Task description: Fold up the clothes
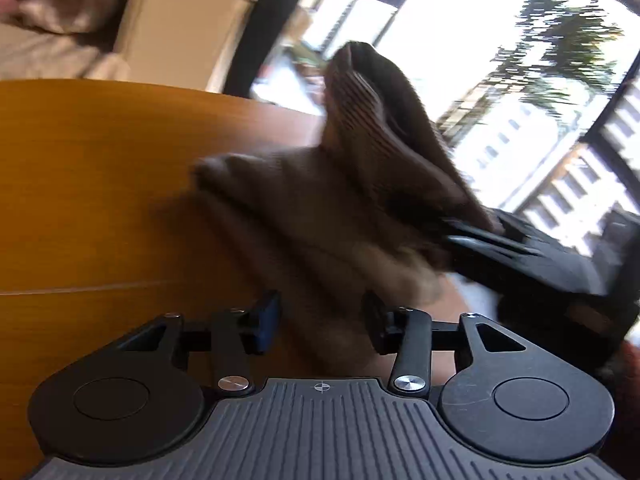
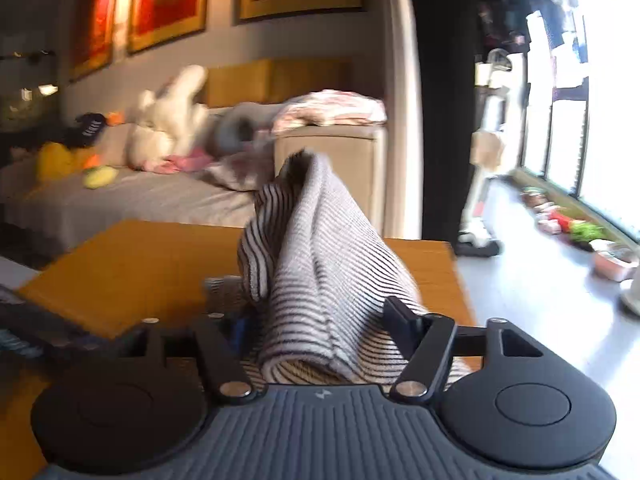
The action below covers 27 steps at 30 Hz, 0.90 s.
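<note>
1. The striped cloth (image 2: pixel 320 272) is soft and ribbed, grey-white with thin dark lines, bunched into a tall floppy peak above the smooth wooden table (image 2: pixel 140 264)
2. The right gripper (image 2: pixel 320 328) has the cloth between its black fingers; whether they squeeze it is unclear
3. The left gripper (image 1: pixel 320 320) stands spread, with blurry cloth (image 1: pixel 340 184) just past its tips
</note>
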Tool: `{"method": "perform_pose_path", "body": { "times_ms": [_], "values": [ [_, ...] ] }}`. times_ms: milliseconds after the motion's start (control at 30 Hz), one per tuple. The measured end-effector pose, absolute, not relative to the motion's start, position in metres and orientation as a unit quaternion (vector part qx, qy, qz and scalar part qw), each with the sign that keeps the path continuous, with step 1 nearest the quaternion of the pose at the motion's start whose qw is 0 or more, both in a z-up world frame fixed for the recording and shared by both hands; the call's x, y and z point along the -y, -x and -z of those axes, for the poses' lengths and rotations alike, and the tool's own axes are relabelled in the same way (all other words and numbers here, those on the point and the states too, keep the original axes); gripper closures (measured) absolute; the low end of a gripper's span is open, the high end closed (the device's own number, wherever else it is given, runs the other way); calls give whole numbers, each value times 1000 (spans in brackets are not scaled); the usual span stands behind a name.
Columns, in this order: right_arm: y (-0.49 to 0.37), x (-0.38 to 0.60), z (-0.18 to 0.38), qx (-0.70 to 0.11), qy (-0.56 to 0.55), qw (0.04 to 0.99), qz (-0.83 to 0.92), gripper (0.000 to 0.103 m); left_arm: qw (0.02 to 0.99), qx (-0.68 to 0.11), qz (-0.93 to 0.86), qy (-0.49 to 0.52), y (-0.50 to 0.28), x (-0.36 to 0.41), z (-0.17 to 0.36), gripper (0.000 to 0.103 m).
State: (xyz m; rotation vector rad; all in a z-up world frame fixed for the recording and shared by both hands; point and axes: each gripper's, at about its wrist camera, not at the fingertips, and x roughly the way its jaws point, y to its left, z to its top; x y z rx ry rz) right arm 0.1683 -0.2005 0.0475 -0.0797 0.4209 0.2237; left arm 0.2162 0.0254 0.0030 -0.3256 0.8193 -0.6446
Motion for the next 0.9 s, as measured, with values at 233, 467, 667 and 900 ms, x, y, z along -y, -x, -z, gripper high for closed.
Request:
{"method": "perform_pose_path", "body": {
  "times_ms": [233, 467, 667, 900],
  "values": [
    [-171, 222, -56, -217, -7, 965, -148, 83, 830, -403, 360, 139, -221, 3, 6, 55],
    [-155, 188, -94, -242, 27, 932, -269, 84, 820, -403, 372, 163, -225, 0, 15, 54],
    [-163, 162, -61, -292, 80, 915, -265, 78, 828, -399, 371, 131, -214, -12, 7, 47],
    [-147, 145, -53, -244, 147, 931, -227, 76, 857, -384, 313, 141, -210, -55, -13, 27]
  ]
}}
